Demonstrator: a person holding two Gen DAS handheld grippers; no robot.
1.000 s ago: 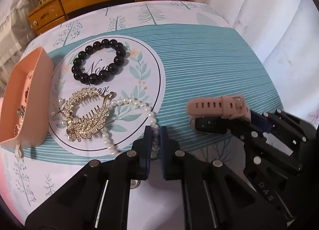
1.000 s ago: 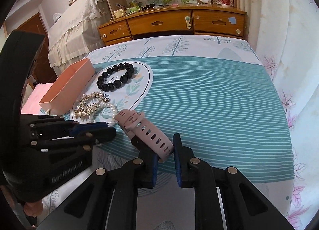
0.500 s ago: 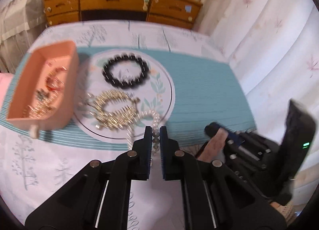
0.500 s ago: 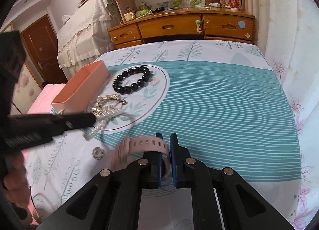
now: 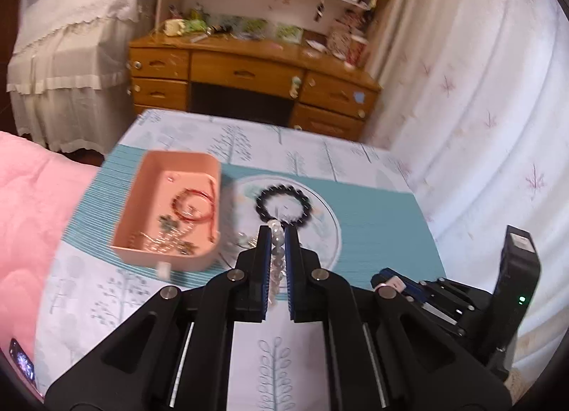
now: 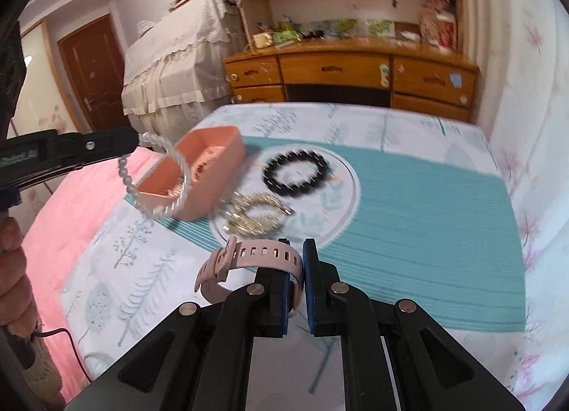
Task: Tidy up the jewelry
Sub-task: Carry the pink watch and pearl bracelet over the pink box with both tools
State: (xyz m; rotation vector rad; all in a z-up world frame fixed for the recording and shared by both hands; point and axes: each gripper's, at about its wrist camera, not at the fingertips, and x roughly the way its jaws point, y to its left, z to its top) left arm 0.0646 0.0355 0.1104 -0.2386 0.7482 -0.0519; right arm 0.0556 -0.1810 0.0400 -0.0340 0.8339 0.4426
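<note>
My left gripper (image 5: 275,251) is clamped on the pearl bracelet (image 5: 277,254); beads sit between the 2 fingers. From the right wrist view the pearl loop hangs free in the air, in line with the near end of the pink tray (image 6: 199,176), touching nothing but my fingers.

My right gripper (image 6: 297,279) is clamped on the pink watch (image 6: 245,261). The strap sticks out to the left of the jaws, held clear above the tablecloth (image 6: 426,226).

The pink tray (image 5: 170,211) sits on the left part of the cloth and holds a red cord bracelet (image 5: 193,204) plus a few small pieces near its front end, too blurred to identify.

The black bead bracelet (image 6: 295,172) lies flat inside the round printed circle on the cloth, just right of the tray. The gold leaf hair comb (image 6: 254,215) lies at the circle's near edge, between the tray and my right fingers, on the cloth.

Wooden desk (image 5: 249,76) stands past the far edge.
</note>
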